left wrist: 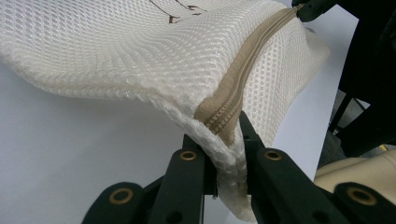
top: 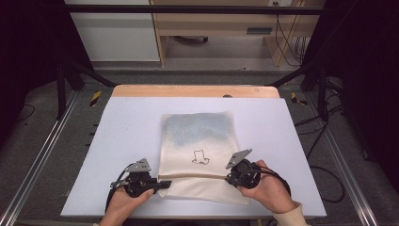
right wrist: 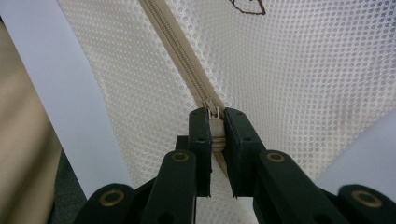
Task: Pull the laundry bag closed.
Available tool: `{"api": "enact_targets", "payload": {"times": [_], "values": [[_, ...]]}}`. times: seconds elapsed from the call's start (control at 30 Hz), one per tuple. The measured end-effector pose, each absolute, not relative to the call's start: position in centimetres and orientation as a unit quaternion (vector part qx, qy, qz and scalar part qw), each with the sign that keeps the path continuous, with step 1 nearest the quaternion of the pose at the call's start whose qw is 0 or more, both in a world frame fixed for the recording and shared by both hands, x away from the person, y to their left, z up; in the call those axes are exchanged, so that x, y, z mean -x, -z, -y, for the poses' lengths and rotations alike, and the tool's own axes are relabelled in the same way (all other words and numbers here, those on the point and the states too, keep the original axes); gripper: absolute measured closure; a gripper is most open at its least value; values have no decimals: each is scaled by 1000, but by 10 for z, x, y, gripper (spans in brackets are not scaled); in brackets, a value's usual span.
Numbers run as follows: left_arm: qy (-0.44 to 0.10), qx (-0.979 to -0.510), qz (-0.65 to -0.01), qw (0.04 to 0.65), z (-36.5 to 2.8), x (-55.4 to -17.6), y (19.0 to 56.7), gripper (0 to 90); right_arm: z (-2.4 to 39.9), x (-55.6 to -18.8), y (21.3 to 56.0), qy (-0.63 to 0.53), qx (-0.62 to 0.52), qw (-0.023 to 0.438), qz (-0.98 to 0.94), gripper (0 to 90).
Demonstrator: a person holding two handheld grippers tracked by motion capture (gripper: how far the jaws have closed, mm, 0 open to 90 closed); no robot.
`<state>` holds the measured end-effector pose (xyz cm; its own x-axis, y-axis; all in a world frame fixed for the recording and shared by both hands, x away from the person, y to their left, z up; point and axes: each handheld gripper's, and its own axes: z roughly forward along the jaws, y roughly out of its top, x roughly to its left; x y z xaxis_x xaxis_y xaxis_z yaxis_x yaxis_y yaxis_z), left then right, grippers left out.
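Left gripper [left wrist: 229,154] clamping mesh bag [top: 197,136] edge at 7 o'clock; right gripper [right wrist: 215,126] pinching zipper pull [right wrist: 215,115] at 5 o'clock on tabletop [top: 122,122].

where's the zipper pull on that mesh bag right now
The zipper pull sits pinched in the right tongs, at the right end of the zipper that runs across the mesh bag near the table's front edge.

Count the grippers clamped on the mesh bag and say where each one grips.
2. The left gripper is shut on the mesh bag at its left edge, at the zipper's end. The right gripper is shut on the zipper pull near the bag's right edge.
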<state>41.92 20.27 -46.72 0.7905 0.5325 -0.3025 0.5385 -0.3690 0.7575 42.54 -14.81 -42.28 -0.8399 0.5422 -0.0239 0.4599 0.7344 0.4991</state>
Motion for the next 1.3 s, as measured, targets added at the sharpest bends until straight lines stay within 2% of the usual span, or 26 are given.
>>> {"api": "enact_targets", "payload": {"times": [1.3], "values": [[-17,-825,-336,454,-211,-420,464,844,160,-418,434,-250,-285,84,-922,818]]}}
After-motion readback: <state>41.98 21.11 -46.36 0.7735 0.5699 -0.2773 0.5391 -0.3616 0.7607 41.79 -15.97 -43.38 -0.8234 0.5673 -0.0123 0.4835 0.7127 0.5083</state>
